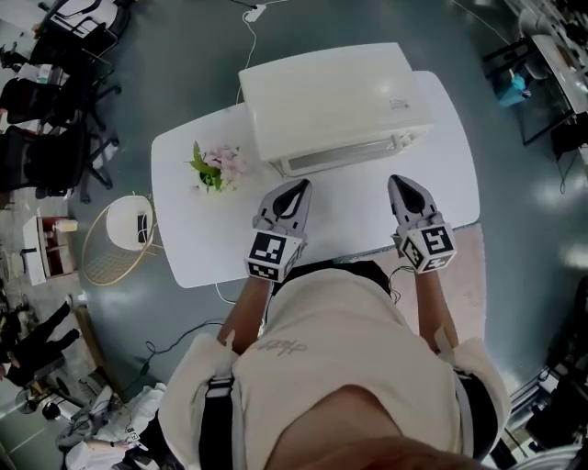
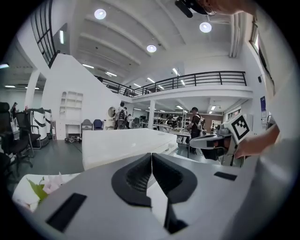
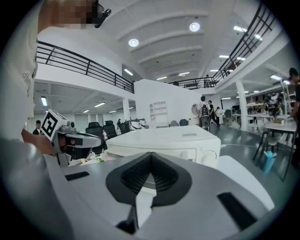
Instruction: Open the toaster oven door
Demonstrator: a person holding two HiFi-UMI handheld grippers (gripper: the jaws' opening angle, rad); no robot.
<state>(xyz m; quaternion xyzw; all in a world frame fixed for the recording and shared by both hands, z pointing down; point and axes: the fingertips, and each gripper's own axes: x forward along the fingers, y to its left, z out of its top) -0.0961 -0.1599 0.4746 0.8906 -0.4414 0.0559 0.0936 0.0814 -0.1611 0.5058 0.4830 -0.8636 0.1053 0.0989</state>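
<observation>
A white toaster oven (image 1: 326, 101) stands at the back of the white table (image 1: 202, 248), its door closed and facing me. My left gripper (image 1: 296, 188) hovers just before the oven's left front, jaws shut and empty. My right gripper (image 1: 402, 182) hangs before the oven's right front, also shut with nothing in it. In the left gripper view the oven (image 2: 124, 143) lies ahead beyond the left gripper (image 2: 151, 157), and the right gripper (image 2: 213, 140) shows at the right. The right gripper view shows the oven (image 3: 173, 140) with its knobs, past the right gripper (image 3: 151, 157).
A small bunch of pink flowers (image 1: 216, 167) lies on the table left of the oven. A wire basket (image 1: 115, 240) stands on the floor to the left, near black chairs (image 1: 50, 128). The oven's cord (image 1: 250, 27) runs off behind the table.
</observation>
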